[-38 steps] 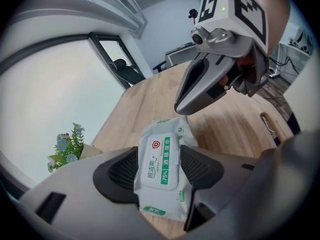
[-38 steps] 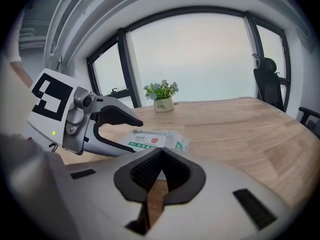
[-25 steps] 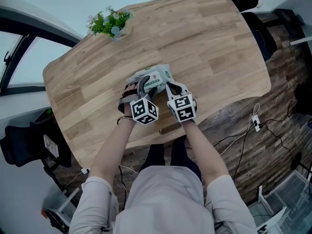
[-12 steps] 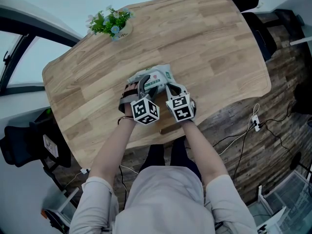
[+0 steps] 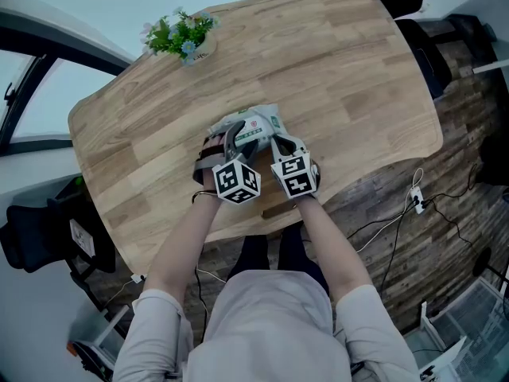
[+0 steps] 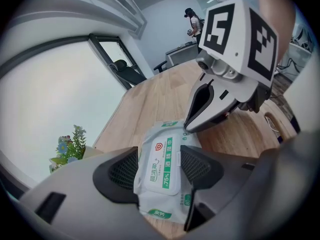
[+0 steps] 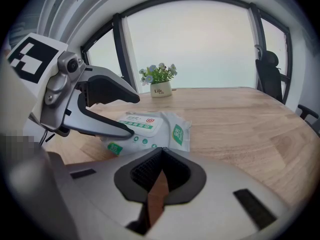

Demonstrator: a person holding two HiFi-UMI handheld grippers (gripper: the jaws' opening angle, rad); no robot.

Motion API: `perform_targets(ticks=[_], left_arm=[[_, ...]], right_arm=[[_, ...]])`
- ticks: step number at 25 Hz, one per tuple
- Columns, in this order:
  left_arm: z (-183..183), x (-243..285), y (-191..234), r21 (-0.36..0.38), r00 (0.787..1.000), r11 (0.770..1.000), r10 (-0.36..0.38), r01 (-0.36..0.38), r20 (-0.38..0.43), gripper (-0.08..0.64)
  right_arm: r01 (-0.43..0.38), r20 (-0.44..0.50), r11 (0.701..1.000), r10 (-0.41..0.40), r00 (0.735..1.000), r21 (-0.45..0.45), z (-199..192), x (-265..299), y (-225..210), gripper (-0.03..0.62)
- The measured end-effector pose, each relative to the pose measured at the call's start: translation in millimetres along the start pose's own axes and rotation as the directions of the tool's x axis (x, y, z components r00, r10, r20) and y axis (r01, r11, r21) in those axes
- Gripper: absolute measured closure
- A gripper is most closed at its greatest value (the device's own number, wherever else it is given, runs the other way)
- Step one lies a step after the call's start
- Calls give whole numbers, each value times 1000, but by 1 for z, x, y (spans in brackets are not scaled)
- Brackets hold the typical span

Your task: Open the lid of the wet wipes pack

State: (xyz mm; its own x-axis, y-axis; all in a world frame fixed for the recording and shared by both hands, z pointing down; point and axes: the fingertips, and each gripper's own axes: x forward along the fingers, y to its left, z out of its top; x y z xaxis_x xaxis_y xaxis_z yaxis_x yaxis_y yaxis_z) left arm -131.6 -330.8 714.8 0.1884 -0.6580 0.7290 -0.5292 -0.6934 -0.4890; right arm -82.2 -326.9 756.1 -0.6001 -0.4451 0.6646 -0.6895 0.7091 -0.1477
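Note:
A white wet wipes pack (image 5: 248,126) with green print lies flat on the wooden table (image 5: 342,78), its lid (image 6: 161,164) down. My left gripper (image 6: 159,165) stands open over the pack, one pad on each side of the lid. In the right gripper view its two fingers (image 7: 107,129) spread across the pack's (image 7: 152,126) near end. My right gripper (image 7: 160,156) is shut with nothing in it. In the left gripper view its tip (image 6: 187,129) rests at the pack's far right corner. In the head view both grippers (image 5: 231,140) (image 5: 276,143) sit side by side at the pack's near edge.
A small pot of flowers (image 5: 184,38) stands at the table's far left corner. The table's front edge (image 5: 262,217) runs just under my hands. Office chairs (image 5: 40,241) stand around the table, cables (image 5: 413,201) lie on the floor, and a person (image 6: 192,21) stands far off.
Almost nothing: the right gripper has crept a touch to the left, closer to the left gripper. The pack and the left gripper stay where they were.

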Motion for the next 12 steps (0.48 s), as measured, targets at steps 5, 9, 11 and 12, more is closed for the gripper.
perform_targets(ticks=[5,9,11,12], left_arm=[[1,-4,3,-33,1000,999,17,-17,14,289],[7,-11,26,-108,994,990,96,-91,46,324],[8,-10,35,-124,993,987,106,-100,43,324],[7,-10,38,-132,993,986,111,-104,43,324]], right_arm=[[0,-7,1000,0,1000,-1,-1,0,1,588],[2,-8,1000,-2,1000,3,-1,1,0,588],[3,-6,1000,-3,1000,9,-2,1,0,588],[3,-6,1000,-2,1000,11,-2,1,0,588]])
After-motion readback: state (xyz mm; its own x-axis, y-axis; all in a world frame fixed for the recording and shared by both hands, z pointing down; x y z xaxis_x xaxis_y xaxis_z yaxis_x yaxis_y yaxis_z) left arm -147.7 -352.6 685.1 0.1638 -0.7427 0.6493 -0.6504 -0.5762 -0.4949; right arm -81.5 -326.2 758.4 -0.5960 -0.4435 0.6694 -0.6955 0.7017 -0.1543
